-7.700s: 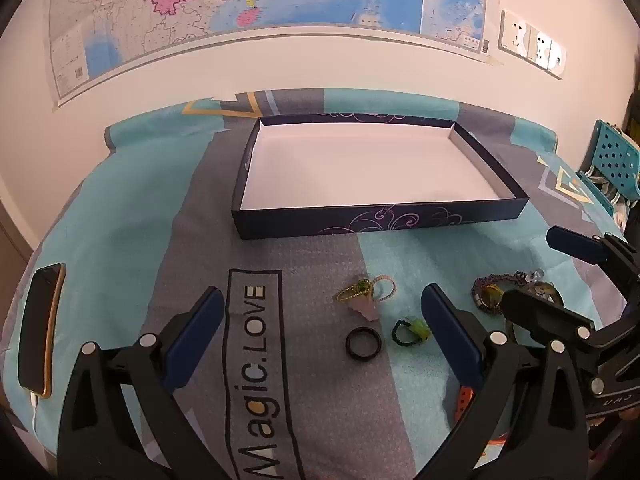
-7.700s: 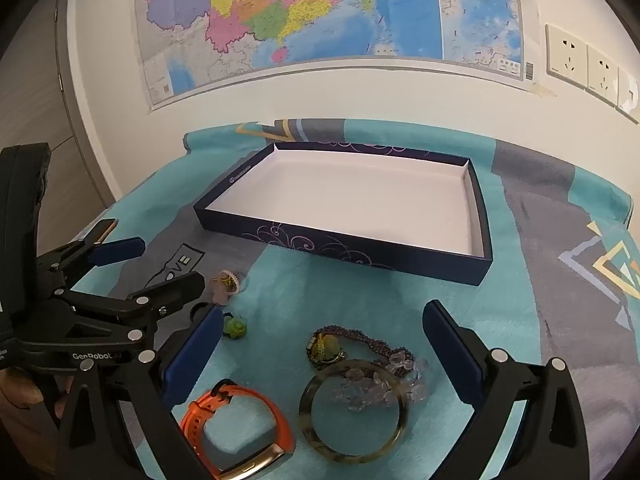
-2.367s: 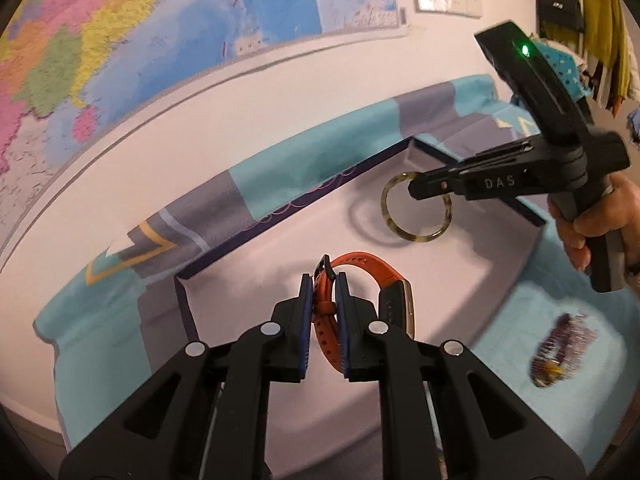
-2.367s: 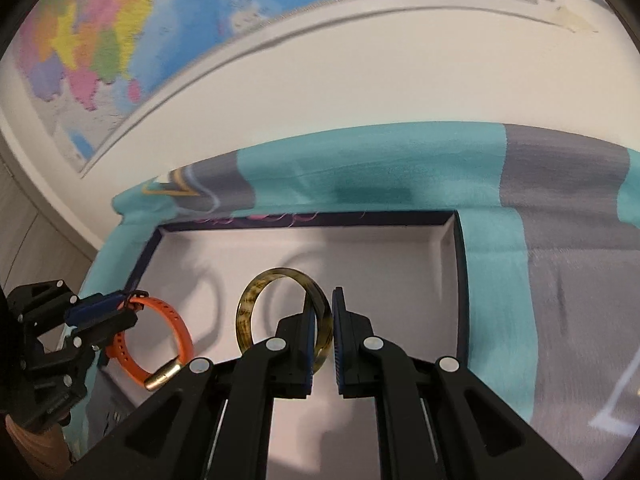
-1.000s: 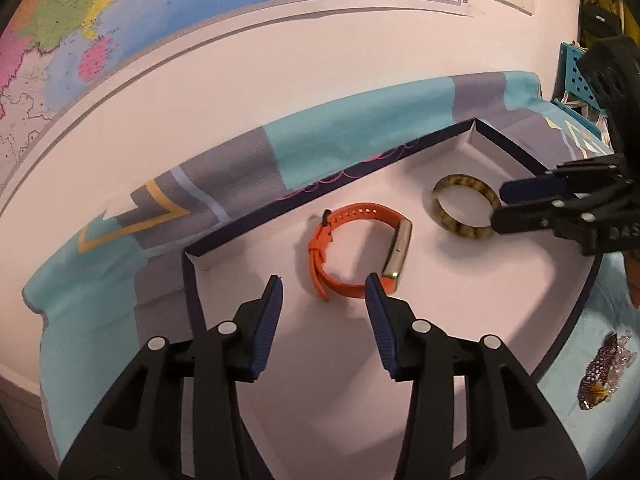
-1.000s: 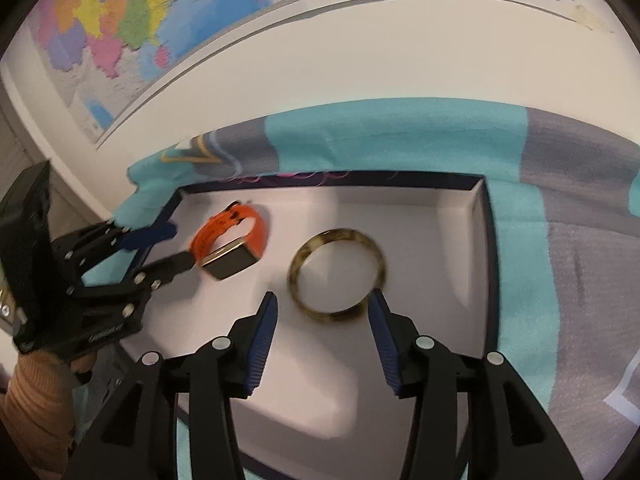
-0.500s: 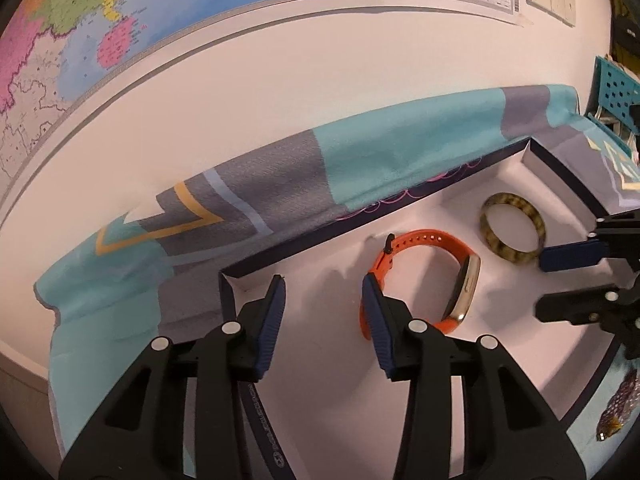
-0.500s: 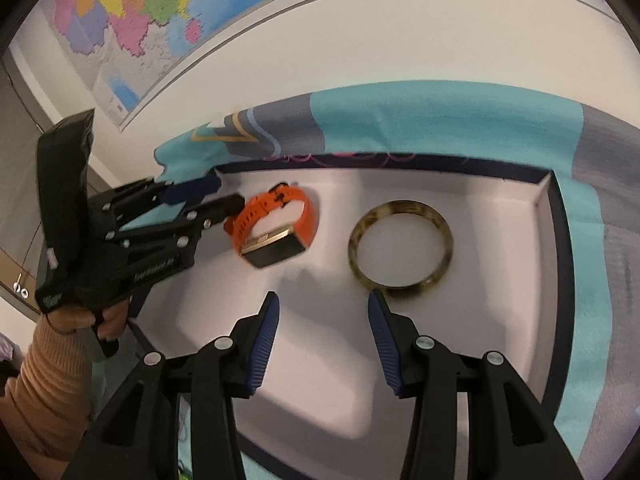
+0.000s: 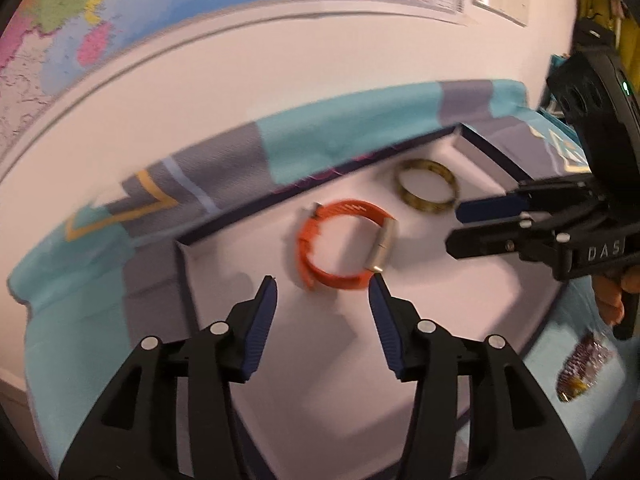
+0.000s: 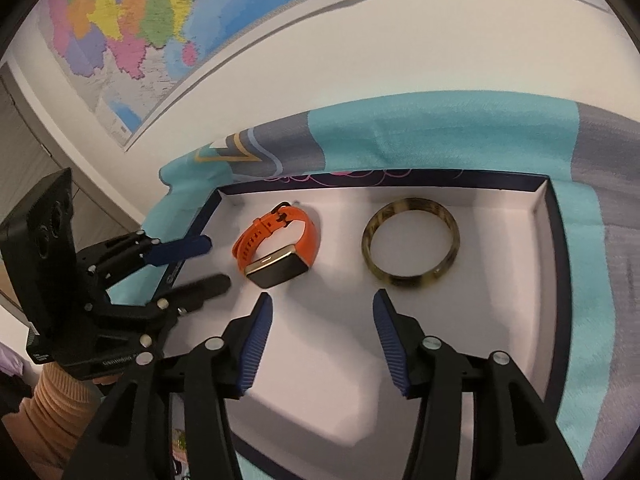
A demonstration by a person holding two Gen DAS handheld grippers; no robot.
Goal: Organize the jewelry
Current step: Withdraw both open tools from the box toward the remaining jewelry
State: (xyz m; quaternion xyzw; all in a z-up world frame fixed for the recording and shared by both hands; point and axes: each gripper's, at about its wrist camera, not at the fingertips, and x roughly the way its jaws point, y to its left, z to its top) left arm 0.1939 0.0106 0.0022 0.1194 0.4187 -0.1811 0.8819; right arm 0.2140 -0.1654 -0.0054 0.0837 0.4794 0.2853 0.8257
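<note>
Two hand-held grippers hover over a shallow white-lined box point(image 10: 548, 240) on a teal and grey cloth point(image 10: 440, 132). The left hand-held gripper point(image 9: 322, 286) and the right hand-held gripper point(image 10: 322, 300) each have jaws opening, with nothing between them. An orange watch point(image 10: 280, 246) and a mottled bangle point(image 10: 410, 244) lie apart inside the box, the watch nearer the left hand-held gripper. A beaded piece point(image 9: 582, 366) lies on the cloth outside the box. A map point(image 10: 132, 20) hangs on the wall.

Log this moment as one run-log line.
left claw opening, empty | right claw opening, empty | watch, bangle in box | beads outside
</note>
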